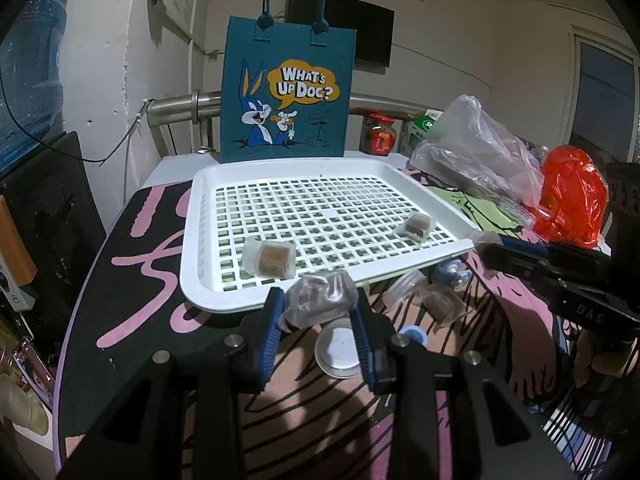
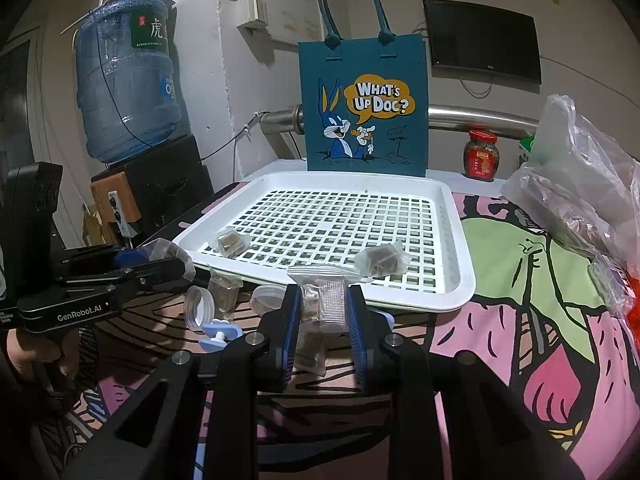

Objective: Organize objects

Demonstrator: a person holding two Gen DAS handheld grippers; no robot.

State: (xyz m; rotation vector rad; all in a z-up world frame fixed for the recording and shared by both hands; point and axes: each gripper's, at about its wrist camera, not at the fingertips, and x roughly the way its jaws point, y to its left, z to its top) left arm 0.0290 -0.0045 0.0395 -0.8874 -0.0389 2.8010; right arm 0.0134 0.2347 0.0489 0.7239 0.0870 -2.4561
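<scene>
A white slotted tray (image 1: 208, 292) (image 2: 456, 240) lies on the patterned cloth and holds two clear-wrapped brown cubes (image 1: 272, 258) (image 1: 416, 227); they show in the right wrist view too (image 2: 230, 242) (image 2: 382, 262). My left gripper (image 1: 318, 306) is shut on a clear-wrapped packet (image 1: 322, 298) just before the tray's near rim; it also shows in the right wrist view (image 2: 164, 258). My right gripper (image 2: 323, 308) is shut on another clear-wrapped packet (image 2: 320, 308) at the tray's near edge; it also shows in the left wrist view (image 1: 486, 242).
A blue "What's Up Doc?" tote bag (image 1: 286, 92) (image 2: 364, 108) stands behind the tray. Loose lids (image 1: 340, 348), a wrapped cube (image 1: 442, 304) and blue clips (image 2: 220, 332) lie in front of it. Plastic bags (image 1: 472, 148) (image 1: 572, 196), a jar (image 2: 480, 154) and a water jug (image 2: 124, 80) surround it.
</scene>
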